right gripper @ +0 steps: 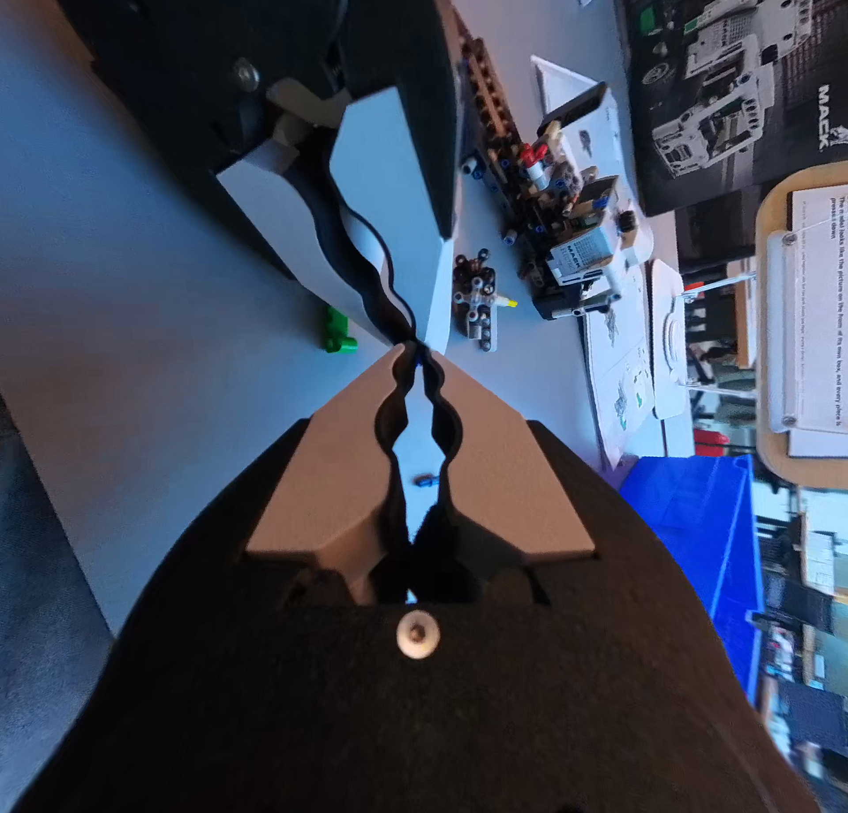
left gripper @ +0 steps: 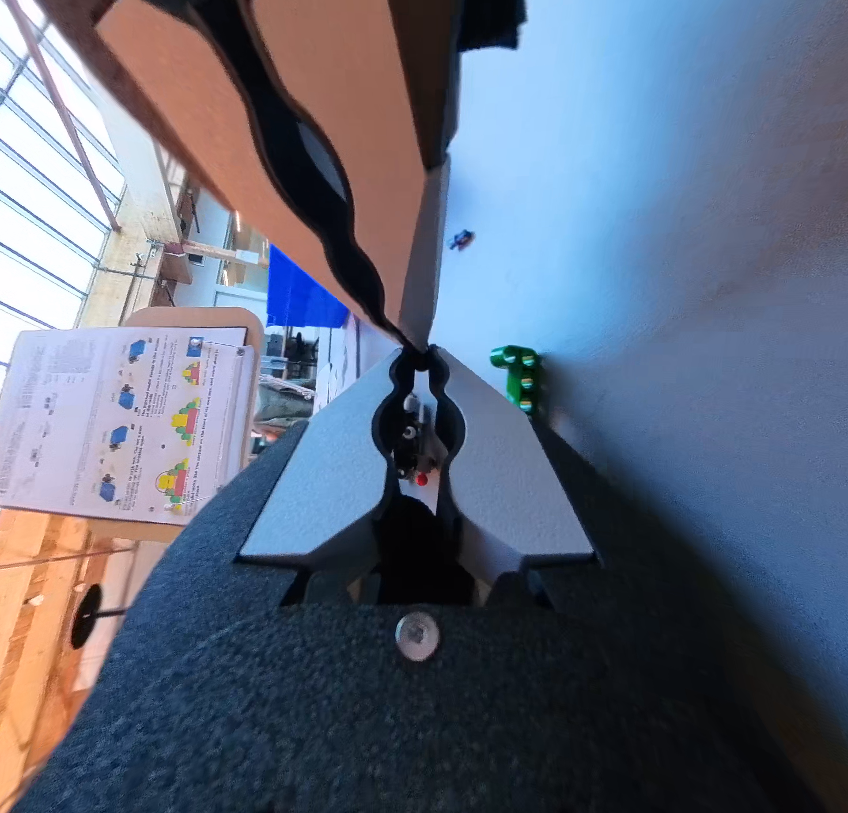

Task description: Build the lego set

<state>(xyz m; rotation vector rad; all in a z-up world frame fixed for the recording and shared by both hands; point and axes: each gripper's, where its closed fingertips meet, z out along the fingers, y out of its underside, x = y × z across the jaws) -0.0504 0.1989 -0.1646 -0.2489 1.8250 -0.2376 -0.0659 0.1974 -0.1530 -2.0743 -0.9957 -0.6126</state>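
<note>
A: The left gripper (left gripper: 418, 355) and the right gripper (right gripper: 412, 348) meet tip to tip above the pale table (right gripper: 183, 378). The 2 grey fingers (left gripper: 330, 460) of the left one are drawn together at their tips, as are the right one's.

B: What do they hold?

A: Something small and dark sits pinched where all 4 tips meet; a blue glint shows in the right wrist view, but the piece itself cannot be made out.

B: And the Lego set?

A: The partly built truck model (right gripper: 564, 221) lies on the table beyond the grippers, a cluster of loose pins and connectors (right gripper: 477, 295) beside it, a green piece (left gripper: 521, 380) near the tips, and 1 small blue pin (left gripper: 461, 239) apart. An instruction sheet (left gripper: 124, 419) stands on a wooden holder.
</note>
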